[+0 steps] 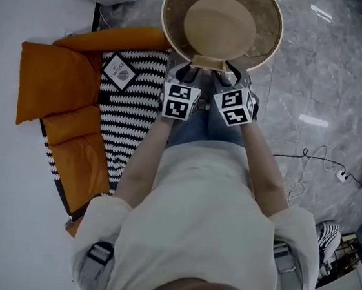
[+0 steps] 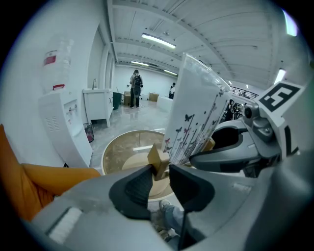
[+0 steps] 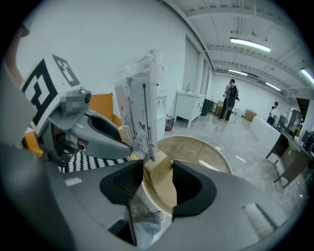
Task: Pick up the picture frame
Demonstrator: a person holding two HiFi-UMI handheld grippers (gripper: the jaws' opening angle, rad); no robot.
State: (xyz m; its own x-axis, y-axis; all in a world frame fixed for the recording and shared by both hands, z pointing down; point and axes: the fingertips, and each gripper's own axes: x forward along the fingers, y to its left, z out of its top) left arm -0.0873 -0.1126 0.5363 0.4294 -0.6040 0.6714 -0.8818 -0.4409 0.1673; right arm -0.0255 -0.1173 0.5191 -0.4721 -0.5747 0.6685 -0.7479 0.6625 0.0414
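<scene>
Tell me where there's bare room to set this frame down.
The round table ahead of the held picture frame is bare all over. The grey floor between it and the cable is free too. The left is crowded: orange cushions and a striped mat bearing a card fill it.
</scene>
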